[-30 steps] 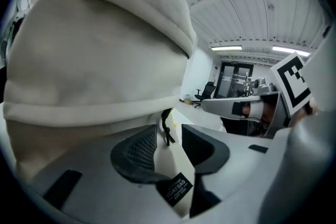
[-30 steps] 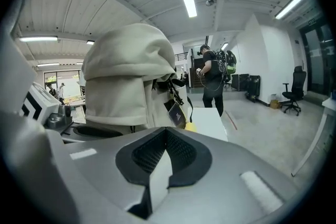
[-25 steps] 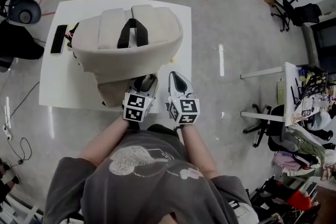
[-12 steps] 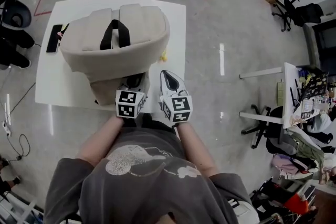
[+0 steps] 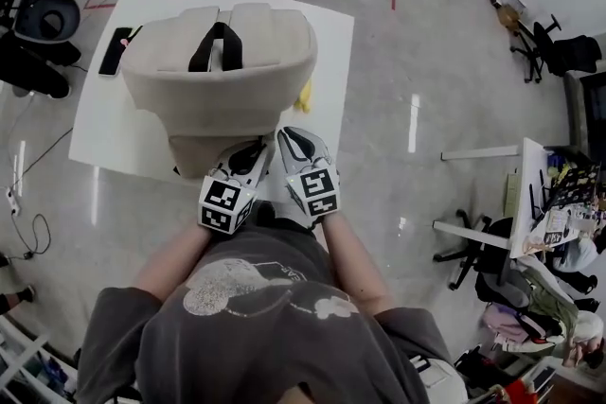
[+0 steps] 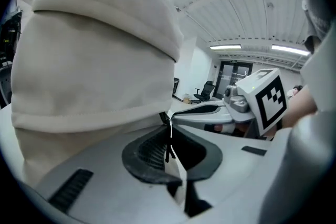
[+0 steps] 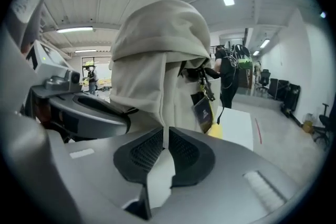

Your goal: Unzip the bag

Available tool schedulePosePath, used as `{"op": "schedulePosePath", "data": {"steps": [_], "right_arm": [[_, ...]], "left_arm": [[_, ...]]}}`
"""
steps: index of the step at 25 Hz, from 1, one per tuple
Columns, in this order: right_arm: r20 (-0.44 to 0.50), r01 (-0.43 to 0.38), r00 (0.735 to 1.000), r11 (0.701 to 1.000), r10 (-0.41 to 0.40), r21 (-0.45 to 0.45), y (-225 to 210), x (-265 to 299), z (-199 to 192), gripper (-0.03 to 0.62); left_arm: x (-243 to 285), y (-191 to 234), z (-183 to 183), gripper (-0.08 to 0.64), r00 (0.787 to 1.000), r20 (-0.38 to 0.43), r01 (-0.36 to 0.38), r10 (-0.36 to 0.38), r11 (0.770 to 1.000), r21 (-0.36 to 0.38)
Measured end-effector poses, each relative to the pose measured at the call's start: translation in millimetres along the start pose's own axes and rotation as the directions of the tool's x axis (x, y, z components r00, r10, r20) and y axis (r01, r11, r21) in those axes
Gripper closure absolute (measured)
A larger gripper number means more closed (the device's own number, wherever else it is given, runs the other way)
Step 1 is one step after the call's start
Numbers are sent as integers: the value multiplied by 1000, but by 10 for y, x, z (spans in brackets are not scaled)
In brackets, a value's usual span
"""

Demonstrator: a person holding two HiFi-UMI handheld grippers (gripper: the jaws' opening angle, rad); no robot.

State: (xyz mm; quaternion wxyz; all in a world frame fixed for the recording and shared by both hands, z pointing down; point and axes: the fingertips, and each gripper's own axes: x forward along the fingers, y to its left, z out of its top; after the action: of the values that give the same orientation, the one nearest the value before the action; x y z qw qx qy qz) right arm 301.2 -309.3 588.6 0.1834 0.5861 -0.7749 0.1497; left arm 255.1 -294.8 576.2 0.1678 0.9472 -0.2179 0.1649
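Observation:
A beige backpack [image 5: 222, 80] with a black handle [image 5: 216, 47] lies on the white table [image 5: 123, 147]. Both grippers meet at its near edge. My left gripper [image 5: 248, 149] has just been closing. In the left gripper view it [image 6: 169, 136] is shut, and the black zipper pull [image 6: 168, 134] hangs between its pads under the bag [image 6: 94, 60]. My right gripper [image 5: 289, 135] has just been opening. Its jaws [image 7: 165, 139] stand a narrow slit apart, and a vertical fold of the bag [image 7: 157, 60] runs down to the slit.
A dark tag [image 7: 203, 113] and a yellow thing [image 5: 305, 95] hang at the bag's right side. A black phone [image 5: 114, 50] lies at the table's far left. Office chairs [image 5: 43, 14] stand left of the table, and cables and a person's feet lie beyond it.
The left jaws went from wide open to shut at the bag's near edge. The right gripper swung left and in toward the bag, and its jaws parted a little.

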Motion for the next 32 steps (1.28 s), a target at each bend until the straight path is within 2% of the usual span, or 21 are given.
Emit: {"op": "schedulePosePath", "data": {"steps": [6, 8, 11, 16, 18, 21, 23, 27, 32], "right_arm": [[-5, -107, 994, 987, 108, -119, 168, 97, 43, 483], [0, -123, 992, 980, 124, -154, 194, 118, 87, 488], [0, -138, 990, 972, 141, -192, 249, 109, 111, 554], [27, -156, 986, 974, 162, -162, 294, 49, 98, 569], [33, -167, 984, 973, 174, -157, 298, 27, 111, 569], [48, -179, 981, 972, 189, -153, 287, -6, 129, 570], [64, -187, 978, 970, 199, -155, 289, -37, 141, 572], [83, -196, 974, 968, 210, -154, 299, -89, 148, 574], [82, -195, 974, 968, 209, -156, 293, -84, 148, 574]], "left_arm": [[-120, -86, 35, 528, 1000, 9, 0, 0, 1000, 11], [-149, -91, 39, 528, 1000, 10, -14, 14, 1000, 21], [-199, -24, 33, 528, 998, 11, -62, 62, 998, 24], [-328, 200, 33, 528, 989, 15, -148, 148, 989, 27], [-357, 224, 79, 528, 986, 17, -166, 165, 984, 65], [-364, 213, 109, 529, 982, 18, -186, 186, 970, 157], [-375, 210, 97, 528, 980, 21, -197, 196, 963, 185], [-453, 273, 87, 528, 973, 37, -233, 230, 961, 149], [-598, 474, 46, 528, 957, 42, -290, 287, 948, 131]]}}
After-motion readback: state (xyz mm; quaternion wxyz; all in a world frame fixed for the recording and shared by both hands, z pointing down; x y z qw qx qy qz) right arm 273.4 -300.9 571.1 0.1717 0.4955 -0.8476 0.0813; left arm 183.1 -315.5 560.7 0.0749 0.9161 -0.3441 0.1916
